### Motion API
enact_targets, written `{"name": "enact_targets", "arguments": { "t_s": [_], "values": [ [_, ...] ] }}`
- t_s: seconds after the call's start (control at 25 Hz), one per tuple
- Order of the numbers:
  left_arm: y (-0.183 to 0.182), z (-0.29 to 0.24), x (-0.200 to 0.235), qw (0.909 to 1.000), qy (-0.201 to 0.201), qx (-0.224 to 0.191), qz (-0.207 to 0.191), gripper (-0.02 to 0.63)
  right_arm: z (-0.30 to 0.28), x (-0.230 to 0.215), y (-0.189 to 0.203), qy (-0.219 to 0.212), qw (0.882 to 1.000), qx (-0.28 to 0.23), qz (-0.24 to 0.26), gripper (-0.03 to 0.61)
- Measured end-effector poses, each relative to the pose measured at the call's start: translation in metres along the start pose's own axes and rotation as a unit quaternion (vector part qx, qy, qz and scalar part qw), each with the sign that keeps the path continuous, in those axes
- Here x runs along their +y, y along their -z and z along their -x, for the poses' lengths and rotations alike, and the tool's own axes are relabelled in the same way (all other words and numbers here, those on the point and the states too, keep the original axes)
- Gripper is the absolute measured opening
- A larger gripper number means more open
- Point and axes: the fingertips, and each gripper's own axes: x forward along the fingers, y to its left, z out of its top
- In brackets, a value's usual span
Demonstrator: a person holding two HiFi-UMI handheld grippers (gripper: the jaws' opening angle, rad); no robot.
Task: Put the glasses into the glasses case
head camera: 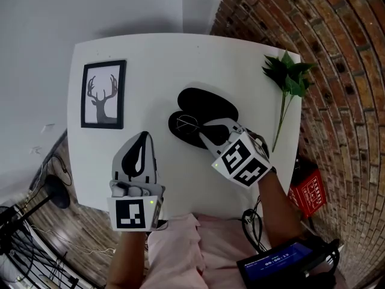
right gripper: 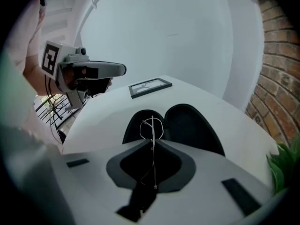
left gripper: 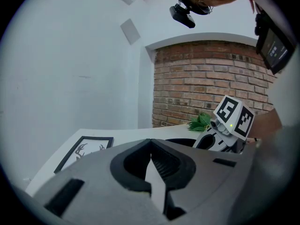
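- White table [head camera: 180, 53] against a pale wall, with curved brick [head camera: 343, 35] on the right; a framed deer picture [head camera: 103, 94] lies at its left and a leafy sprig [head camera: 289, 77] at its right.
- Mid-table the case [head camera: 207, 104] lies open — two black, rounded shells joined like a clam, matt inside.
- Thin silver wire makes up the glasses [right gripper: 152, 128]. One lens ring shows past the tips of the right gripper [right gripper: 153, 143], over the shell nearer the person; whether it touches the lining I cannot tell.
- Pointing down at the case, the right gripper is clenched on the wire frame.
- Beside the case the left gripper [head camera: 144, 137] hovers over bare table, jaws pressed together with nothing in them.
- Step in hand, as I judge it: lowering the glasses into the shell. Wire this fine bends easily, so it wants a light grip and a slow descent — lay the frame along the shell's long axis and let go only once it rests on the lining.
- A light case on a smooth top may slide, so the left gripper could steady its rim.
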Motion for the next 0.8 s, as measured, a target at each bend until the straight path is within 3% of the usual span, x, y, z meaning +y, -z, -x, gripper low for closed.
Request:
{"name": "enact_targets", "arguments": {
  "t_s": [0.2, 0.56, 0.8],
  "values": [
    [0.0019, -0.0012, -0.0009, 1.0, 0.003, 0.004, 0.0, 0.005, -0.0003, -0.0009, 0.0012, -0.006, 1.0, 0.0, -0.011, 0.017],
    [0.0016, -0.0019, -0.0021, 1.0, 0.007, 0.003, 0.0, 0.005, 0.0048, 0.002, 0.0008, -0.051, 0.996, -0.02, -0.074, 0.014],
    [0.0006, -0.0019, -0.0022, 1.0, 0.007, 0.003, 0.003, 0.005, 0.0001, 0.0051, 0.0015, -0.045, 0.997, -0.006, -0.058, 0.017]
  ]
}}
